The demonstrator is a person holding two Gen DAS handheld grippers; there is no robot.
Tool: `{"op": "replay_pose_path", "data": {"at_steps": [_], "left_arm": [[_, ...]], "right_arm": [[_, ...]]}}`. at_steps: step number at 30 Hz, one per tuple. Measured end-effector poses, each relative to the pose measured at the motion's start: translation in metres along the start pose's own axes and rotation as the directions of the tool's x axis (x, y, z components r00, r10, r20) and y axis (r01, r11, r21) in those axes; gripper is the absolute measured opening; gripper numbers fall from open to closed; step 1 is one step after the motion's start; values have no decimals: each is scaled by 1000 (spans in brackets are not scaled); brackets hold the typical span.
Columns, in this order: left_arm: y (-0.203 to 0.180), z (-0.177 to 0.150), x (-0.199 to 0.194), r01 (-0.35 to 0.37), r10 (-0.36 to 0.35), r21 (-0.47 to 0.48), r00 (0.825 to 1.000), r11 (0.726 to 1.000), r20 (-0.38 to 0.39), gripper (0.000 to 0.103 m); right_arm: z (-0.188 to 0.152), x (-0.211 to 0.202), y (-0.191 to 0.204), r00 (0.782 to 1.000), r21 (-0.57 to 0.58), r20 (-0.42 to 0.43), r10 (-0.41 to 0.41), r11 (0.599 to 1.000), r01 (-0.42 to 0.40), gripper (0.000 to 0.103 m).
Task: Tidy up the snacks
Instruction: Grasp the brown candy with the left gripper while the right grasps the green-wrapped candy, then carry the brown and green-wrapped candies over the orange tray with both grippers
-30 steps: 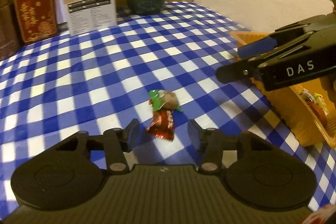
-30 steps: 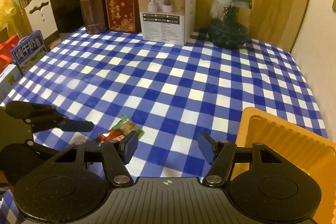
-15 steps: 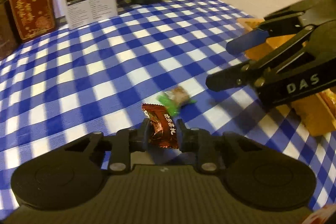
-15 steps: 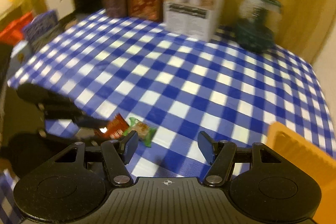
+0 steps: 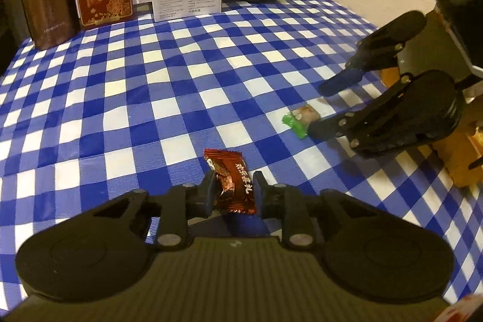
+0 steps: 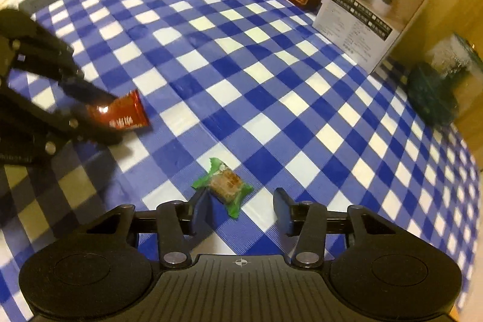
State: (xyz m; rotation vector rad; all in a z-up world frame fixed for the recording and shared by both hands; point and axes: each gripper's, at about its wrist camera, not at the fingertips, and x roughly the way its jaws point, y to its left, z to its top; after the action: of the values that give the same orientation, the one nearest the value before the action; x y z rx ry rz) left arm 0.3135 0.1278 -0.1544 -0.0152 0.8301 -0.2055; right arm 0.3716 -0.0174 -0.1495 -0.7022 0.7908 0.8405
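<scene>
Left tongs (image 5: 234, 190) clamped on the red candy wrapper (image 5: 231, 181), held just above the checked surface (image 5: 151, 98). Right tongs (image 6: 241, 208) closing, pads not yet pressing: the green-wrapped snack (image 6: 225, 186) lies on the surface between them, against the left pad, clear of the right one. In the left wrist view the snack sits at 2 o'clock from the red candy, with an orange tray (image 5: 455, 159) at 3 o'clock behind the right tongs.
</scene>
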Motion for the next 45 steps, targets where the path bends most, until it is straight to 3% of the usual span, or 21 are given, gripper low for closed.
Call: {"op": "replay_pose_path", "data": {"at_steps": [5, 9, 15, 25, 31, 36, 45], "left_arm": [[-5, -2, 3, 18, -18, 7, 1000, 1000, 5, 23], [-6, -4, 4, 17, -17, 20, 1000, 1000, 4, 23], [-6, -4, 5, 9, -10, 20, 1000, 1000, 10, 26], [-14, -4, 8, -39, 38, 56, 999, 998, 11, 23], [-16, -7, -2, -38, 38, 15, 999, 999, 10, 22], [-28, -10, -22, -23, 23, 1, 999, 1000, 24, 22], [-63, -21, -72, -8, 12, -55, 998, 998, 63, 22]], "right_arm": [[9, 7, -9, 999, 51, 14, 49, 997, -49, 42], [14, 11, -15, 994, 113, 17, 105, 988, -106, 26], [11, 3, -4, 995, 181, 17, 94, 979, -96, 23], [-7, -38, 24, 996, 407, 83, 13, 912, -46, 23], [-29, -63, 32, 991, 560, 131, -36, 827, -44, 23], [-44, -88, 40, 983, 628, 159, -91, 778, -30, 23], [-73, -140, 65, 966, 662, 199, -165, 750, -8, 23]]}}
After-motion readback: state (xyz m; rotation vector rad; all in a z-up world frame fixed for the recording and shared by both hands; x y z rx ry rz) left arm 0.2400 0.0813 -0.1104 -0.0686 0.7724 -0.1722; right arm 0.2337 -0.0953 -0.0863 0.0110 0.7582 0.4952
